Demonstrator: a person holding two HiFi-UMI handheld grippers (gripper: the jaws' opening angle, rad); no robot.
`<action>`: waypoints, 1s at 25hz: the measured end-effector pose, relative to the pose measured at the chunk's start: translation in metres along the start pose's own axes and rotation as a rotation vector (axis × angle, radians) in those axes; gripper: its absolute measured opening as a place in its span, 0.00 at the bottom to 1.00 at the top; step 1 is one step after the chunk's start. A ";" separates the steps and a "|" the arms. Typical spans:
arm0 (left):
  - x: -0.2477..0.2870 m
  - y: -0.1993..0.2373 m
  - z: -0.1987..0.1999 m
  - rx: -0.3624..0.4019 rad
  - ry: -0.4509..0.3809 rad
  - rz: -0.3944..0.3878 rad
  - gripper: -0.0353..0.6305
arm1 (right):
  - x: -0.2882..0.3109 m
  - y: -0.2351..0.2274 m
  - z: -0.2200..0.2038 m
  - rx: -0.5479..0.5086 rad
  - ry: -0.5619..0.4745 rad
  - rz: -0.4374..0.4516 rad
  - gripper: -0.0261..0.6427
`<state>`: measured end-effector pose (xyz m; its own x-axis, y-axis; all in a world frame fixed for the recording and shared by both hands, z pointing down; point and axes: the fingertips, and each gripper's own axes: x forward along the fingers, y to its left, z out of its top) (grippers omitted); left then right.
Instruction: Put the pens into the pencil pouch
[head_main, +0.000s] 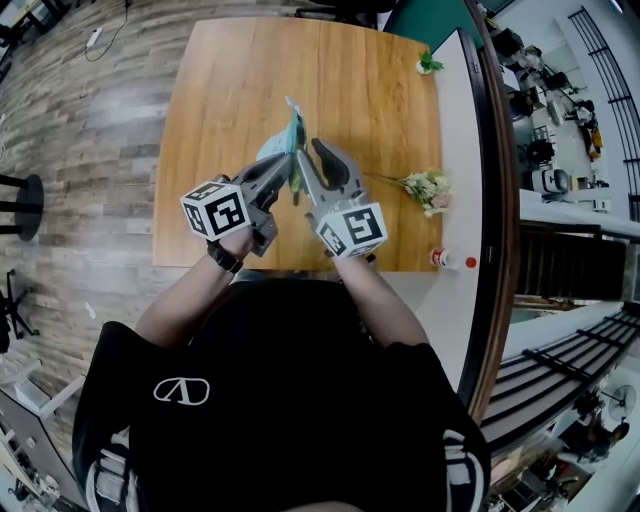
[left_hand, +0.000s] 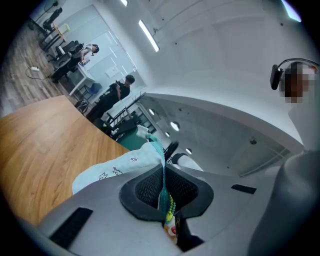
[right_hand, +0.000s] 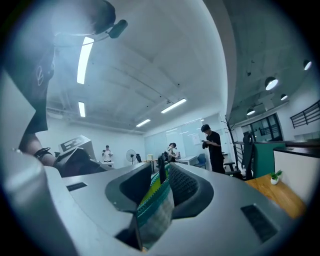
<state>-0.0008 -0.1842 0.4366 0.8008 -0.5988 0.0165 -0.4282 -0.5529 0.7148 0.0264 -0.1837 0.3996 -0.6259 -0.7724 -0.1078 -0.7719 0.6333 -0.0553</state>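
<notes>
Both grippers hold up a pale mint pencil pouch (head_main: 289, 132) over the wooden table (head_main: 220, 80). My left gripper (head_main: 283, 168) is shut on the pouch's teal zipper edge (left_hand: 162, 172); the printed pouch body (left_hand: 120, 167) hangs to its left. Yellow-green and red bits (left_hand: 171, 220) show low between those jaws; I cannot tell what they are. My right gripper (head_main: 312, 160) stands open, with the pouch's teal-edged fabric (right_hand: 157, 200) lying against one pad and a gap at the other. A thin dark upright piece (right_hand: 161, 170) stands between these jaws. No pen is plainly visible.
A small bunch of flowers (head_main: 425, 187) lies on the table's right side. A little potted plant (head_main: 428, 63) and a red-capped item (head_main: 450, 260) sit on the white ledge (head_main: 458, 150) to the right. People stand far off in the room.
</notes>
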 end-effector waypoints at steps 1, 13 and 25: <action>0.000 0.000 0.001 0.003 0.000 0.002 0.08 | -0.001 0.002 0.001 -0.016 -0.001 0.011 0.18; -0.018 0.017 0.003 0.003 -0.025 0.060 0.08 | -0.004 -0.055 0.002 0.001 0.050 -0.144 0.18; -0.050 0.036 0.000 -0.034 -0.061 0.109 0.08 | 0.046 -0.101 -0.188 0.164 0.586 -0.238 0.19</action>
<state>-0.0561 -0.1742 0.4614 0.7227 -0.6890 0.0541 -0.4965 -0.4632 0.7341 0.0553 -0.2925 0.5866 -0.4322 -0.7615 0.4830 -0.8992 0.4046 -0.1666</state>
